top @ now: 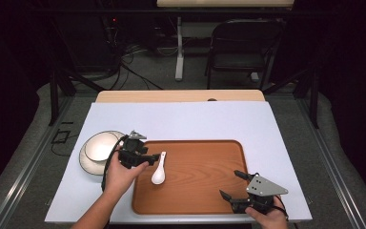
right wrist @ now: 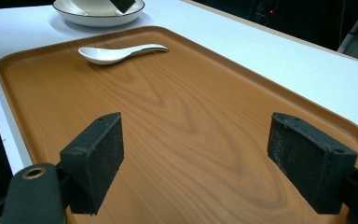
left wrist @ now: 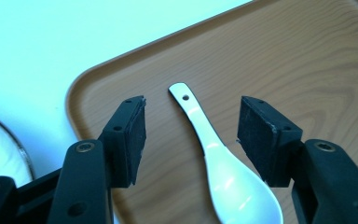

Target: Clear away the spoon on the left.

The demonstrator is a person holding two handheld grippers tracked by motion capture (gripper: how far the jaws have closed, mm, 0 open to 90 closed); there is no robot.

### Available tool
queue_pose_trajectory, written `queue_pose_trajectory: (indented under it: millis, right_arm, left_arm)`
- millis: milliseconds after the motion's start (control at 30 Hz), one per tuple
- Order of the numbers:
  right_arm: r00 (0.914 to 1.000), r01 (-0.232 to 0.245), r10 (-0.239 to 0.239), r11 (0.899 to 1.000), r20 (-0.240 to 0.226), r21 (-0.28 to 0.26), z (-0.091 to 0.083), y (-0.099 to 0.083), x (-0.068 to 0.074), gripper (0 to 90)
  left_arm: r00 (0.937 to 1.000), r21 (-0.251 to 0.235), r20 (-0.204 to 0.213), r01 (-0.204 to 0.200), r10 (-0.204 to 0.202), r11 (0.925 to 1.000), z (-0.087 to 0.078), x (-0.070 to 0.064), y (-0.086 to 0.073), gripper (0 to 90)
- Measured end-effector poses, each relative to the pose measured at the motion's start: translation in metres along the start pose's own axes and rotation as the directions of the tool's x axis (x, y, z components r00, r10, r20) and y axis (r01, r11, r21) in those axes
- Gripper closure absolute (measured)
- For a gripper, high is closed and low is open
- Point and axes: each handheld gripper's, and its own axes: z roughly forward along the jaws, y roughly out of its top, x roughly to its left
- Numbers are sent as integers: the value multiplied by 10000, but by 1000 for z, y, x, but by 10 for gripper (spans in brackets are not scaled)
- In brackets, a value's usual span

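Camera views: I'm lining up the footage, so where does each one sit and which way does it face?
High view: above the person's side, facing forward and down on the tray; forearms, both hands show.
Left gripper view: rides the left gripper, looking down at the spoon.
Right gripper view: rides the right gripper, looking across the tray toward spoon and bowl.
All share tray and spoon.

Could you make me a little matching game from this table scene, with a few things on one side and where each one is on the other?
Things:
1. spoon
2. bowl
3. left gripper
4. right gripper

Places:
A. on the white tabletop, left of the tray
B. open over the tray's near right corner
C. lying on the left part of the tray
D. open, with its jaws either side of the spoon's handle

Pairs: 1-C, 2-A, 3-D, 4-B
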Motion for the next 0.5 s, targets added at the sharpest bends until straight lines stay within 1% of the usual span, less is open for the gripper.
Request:
queue_pose_trajectory:
  millis: [67,133,167,200,233,267,300,333,367,400,467,500]
  right_arm:
    - [10000,0,0,10000,-1,-7,0,0,0,183]
    - [10000,7,-7,10000,8,-19,0,0,0,183]
    - [10000,1,-1,10000,6,-14,0,0,0,183]
    - [10000,-5,5,10000,6,-18,0,0,0,183]
    - [10000,-5,5,10000,6,-18,0,0,0,183]
    - [10000,-5,5,10000,8,-20,0,0,0,183]
    - [10000,-2,2,10000,5,-20,0,0,0,183]
    - [10000,4,-4,10000,11,-28,0,0,0,183]
    - [10000,12,-12,10000,8,-24,0,0,0,183]
    - [10000,12,-12,10000,8,-24,0,0,0,183]
    - [10000,-28,28,10000,2,-23,0,0,1,183]
    - [10000,-28,28,10000,2,-23,0,0,1,183]
  left_arm:
    - [10000,-35,-54,-22,22,10000,-3,0,0,423]
    - [9998,-239,-187,-68,64,9997,-10,1,-2,423]
    - [9998,-223,-161,-141,138,9997,-13,2,-2,423]
    - [9997,-374,-237,-115,106,9992,-15,2,-4,423]
    - [9997,-374,-237,-115,106,9992,-15,2,-4,423]
    - [9996,-383,-229,-149,141,9992,-18,3,-5,423]
    - [9993,-524,-335,-166,149,9985,-22,3,-7,423]
    - [9995,-537,-285,-164,149,9984,-24,4,-8,423]
    - [9992,-598,-314,-252,234,9979,-27,5,-9,423]
    - [9992,-598,-314,-252,234,9979,-27,5,-9,423]
    - [9990,-876,-331,-312,284,9957,-34,6,-12,423]
    - [9990,-876,-331,-312,284,9957,-34,6,-12,423]
